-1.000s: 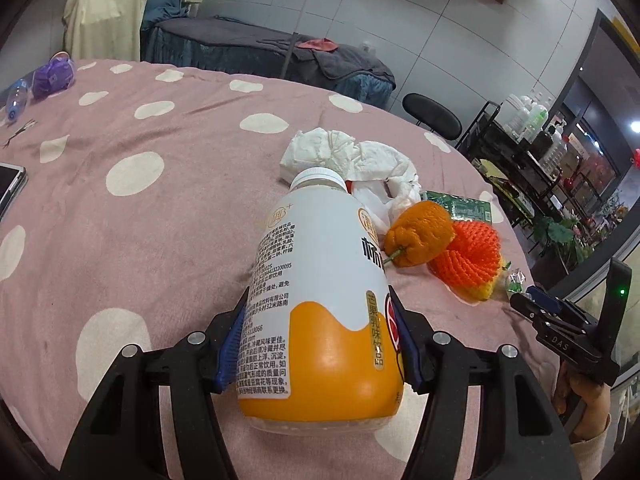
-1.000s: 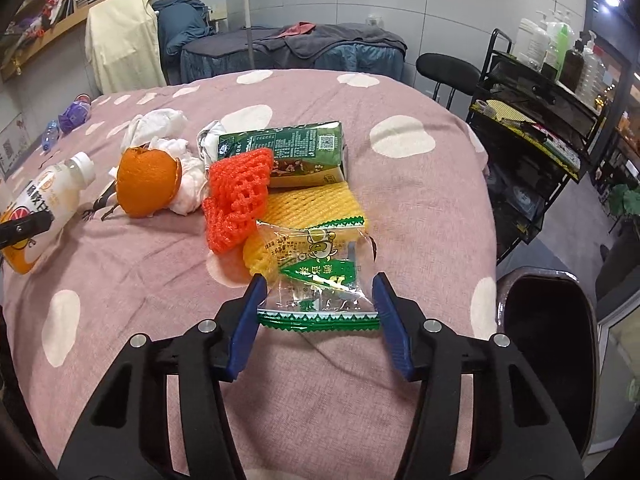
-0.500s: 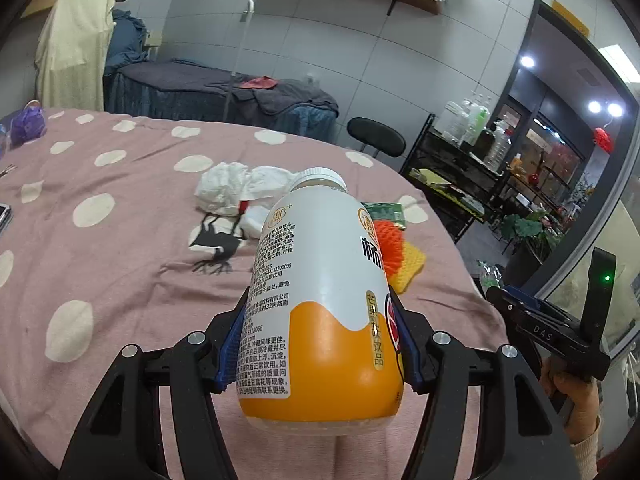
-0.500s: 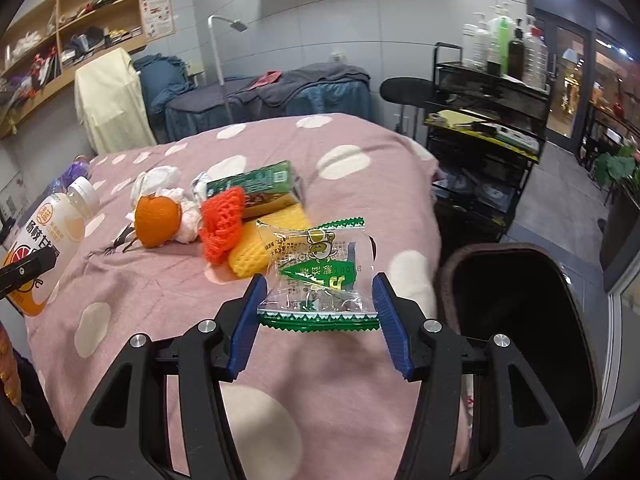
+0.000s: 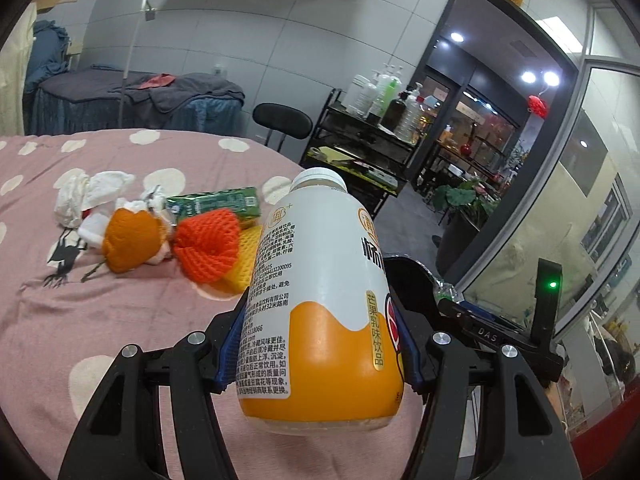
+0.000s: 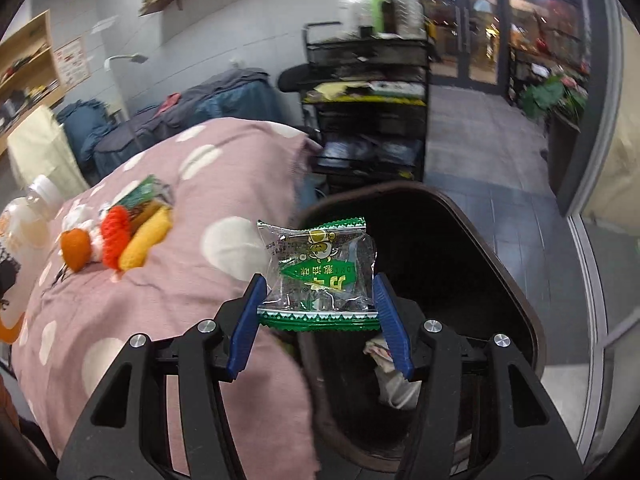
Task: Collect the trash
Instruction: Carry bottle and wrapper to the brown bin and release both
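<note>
My left gripper (image 5: 316, 340) is shut on a white and orange drink bottle (image 5: 320, 292) and holds it in the air above the pink dotted table (image 5: 80, 320). My right gripper (image 6: 318, 320) is shut on a clear and green snack wrapper (image 6: 320, 276) and holds it over the rim of a dark trash bin (image 6: 460, 280) beside the table. The bin holds some crumpled paper (image 6: 394, 376). The other gripper (image 5: 500, 332) shows at the right of the left wrist view.
On the table lie an orange peel (image 5: 130, 240), red foam netting (image 5: 208, 246), yellow foam netting (image 5: 244, 244), a green carton (image 5: 212, 202) and crumpled tissues (image 5: 92, 192). A black shelf cart (image 6: 368, 92) and a stool (image 5: 282, 120) stand behind the table.
Both grippers have lifted and swung right toward the table's edge. The right gripper with the wrapper is now over the bin. The bottle is higher off the table.
</note>
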Available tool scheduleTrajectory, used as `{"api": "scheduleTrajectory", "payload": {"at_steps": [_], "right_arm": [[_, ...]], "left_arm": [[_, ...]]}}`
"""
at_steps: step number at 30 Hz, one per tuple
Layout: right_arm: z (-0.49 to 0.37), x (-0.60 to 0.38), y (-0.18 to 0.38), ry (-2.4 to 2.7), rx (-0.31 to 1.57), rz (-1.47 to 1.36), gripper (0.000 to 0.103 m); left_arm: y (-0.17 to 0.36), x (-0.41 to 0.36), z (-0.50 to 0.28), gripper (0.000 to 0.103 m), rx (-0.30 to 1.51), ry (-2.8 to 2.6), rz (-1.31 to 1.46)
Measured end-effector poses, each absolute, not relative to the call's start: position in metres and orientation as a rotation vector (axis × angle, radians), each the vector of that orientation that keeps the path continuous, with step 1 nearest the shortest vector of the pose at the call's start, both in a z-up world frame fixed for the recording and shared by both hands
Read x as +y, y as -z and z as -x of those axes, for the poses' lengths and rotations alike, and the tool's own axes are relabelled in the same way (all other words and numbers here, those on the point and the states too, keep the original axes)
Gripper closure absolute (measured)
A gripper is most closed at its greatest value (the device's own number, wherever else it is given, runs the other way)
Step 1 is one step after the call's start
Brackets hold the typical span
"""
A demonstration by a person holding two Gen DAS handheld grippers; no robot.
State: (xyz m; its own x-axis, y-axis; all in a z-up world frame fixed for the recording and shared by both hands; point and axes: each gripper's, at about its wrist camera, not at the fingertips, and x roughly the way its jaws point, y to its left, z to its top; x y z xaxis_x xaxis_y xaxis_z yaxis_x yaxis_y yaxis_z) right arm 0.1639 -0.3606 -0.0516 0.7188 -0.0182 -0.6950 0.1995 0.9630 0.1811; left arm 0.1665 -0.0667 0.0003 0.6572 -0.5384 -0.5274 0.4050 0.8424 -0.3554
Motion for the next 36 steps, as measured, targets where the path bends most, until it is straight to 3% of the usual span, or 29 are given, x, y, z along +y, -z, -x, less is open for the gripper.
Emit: {"api": "scheduleTrajectory", "payload": {"at_steps": [12, 16, 19, 36], "right_arm": [[-0.167, -0.418, 0.122, 0.224, 0.901, -0.387, 0.047], [-0.169, -0.422, 0.135, 0.219, 0.915, -0.402, 0.044], [-0.170, -0.426, 0.142, 0.223, 0.916, -0.423, 0.035], [-0.120, -0.459, 0.084, 0.469, 0.692, -0.353, 0.028]], "left_arm": [[0.012, -0.137, -0.171, 0.043, 0.725, 0.661, 0.147], [0.018, -0.158, -0.171, 0.043, 0.754, 0.691, 0.124], [0.023, -0.172, -0.167, 0.043, 0.769, 0.708, 0.108], [0.052, -0.256, -0.184, 0.043, 0.932, 0.792, 0.018]]}}
